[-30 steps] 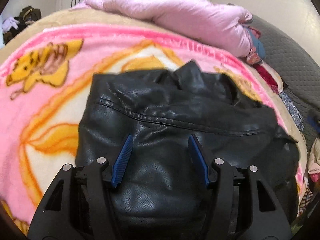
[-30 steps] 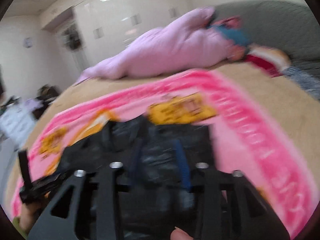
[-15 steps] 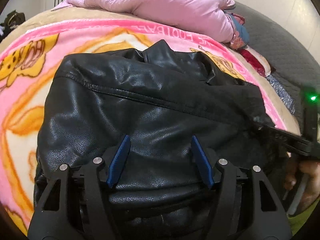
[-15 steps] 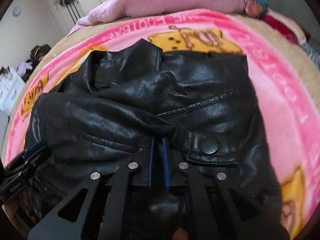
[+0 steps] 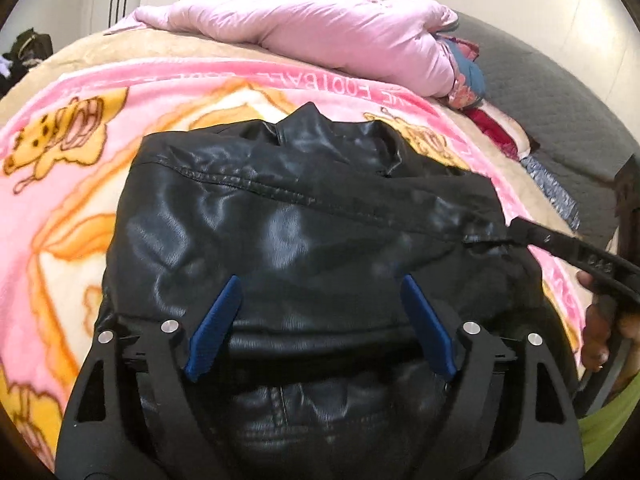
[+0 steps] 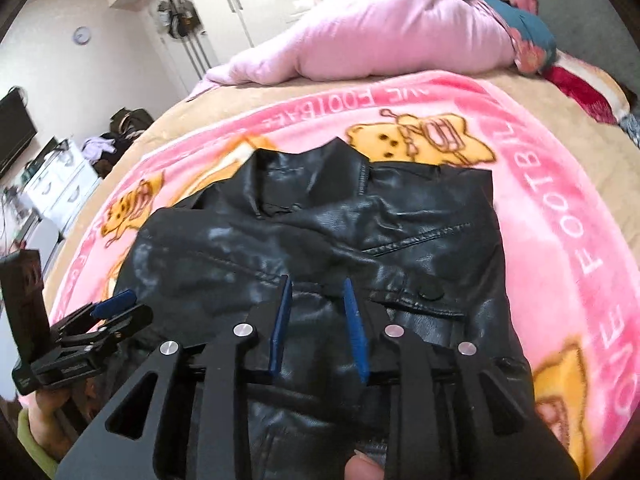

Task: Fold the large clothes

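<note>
Both hand-held grippers, left (image 5: 318, 326) and right (image 6: 318, 326), had just been opening, released over the black leather jacket (image 6: 320, 240); it looked heavy, slick, best gripped at seams

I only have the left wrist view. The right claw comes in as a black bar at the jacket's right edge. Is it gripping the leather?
Observer: No. In the right wrist view the right claw has just been opening. Its pads stand apart over the black jacket, with no leather pressed between them.
Operator: What lies next to it there?
Observer: A snap button on a flap of the jacket, just right of the claw.
Operator: Anything in the room that my view misses?
Observer: A round wall clock, at the upper left.
</note>
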`<control>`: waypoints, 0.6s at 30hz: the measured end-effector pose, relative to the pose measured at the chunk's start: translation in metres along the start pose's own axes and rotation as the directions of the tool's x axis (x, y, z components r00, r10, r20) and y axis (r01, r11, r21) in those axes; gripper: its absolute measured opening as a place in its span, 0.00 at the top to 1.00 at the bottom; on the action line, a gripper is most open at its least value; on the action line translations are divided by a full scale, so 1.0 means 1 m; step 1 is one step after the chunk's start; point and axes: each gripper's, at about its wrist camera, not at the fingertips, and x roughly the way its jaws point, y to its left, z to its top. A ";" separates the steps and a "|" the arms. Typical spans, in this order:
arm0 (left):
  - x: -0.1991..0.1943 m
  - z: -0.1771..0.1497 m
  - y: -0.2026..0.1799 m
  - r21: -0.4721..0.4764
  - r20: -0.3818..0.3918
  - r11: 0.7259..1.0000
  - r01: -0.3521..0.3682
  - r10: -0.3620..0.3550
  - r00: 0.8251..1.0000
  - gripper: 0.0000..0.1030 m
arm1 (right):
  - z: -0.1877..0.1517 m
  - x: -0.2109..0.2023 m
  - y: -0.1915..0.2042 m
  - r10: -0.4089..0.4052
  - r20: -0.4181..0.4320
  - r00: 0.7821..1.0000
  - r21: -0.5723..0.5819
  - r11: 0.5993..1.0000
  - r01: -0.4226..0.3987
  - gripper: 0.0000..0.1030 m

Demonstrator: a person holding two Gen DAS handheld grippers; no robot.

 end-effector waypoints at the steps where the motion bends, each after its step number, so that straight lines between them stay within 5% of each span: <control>1: 0.000 -0.001 -0.001 0.003 -0.007 1.000 -0.004 0.004 1.000 0.26 | -0.002 -0.003 0.005 0.010 0.000 1.000 -0.016 1.000 -0.010 0.69; 9: 0.013 -0.012 0.000 0.028 -0.066 0.999 -0.041 0.042 0.997 0.26 | -0.019 -0.002 0.030 0.041 -0.042 0.998 -0.075 0.996 -0.044 0.56; 18: 0.022 -0.019 0.006 0.016 -0.076 1.000 -0.024 0.026 0.997 0.26 | -0.033 0.007 0.021 0.010 -0.046 0.999 -0.041 0.999 -0.011 0.55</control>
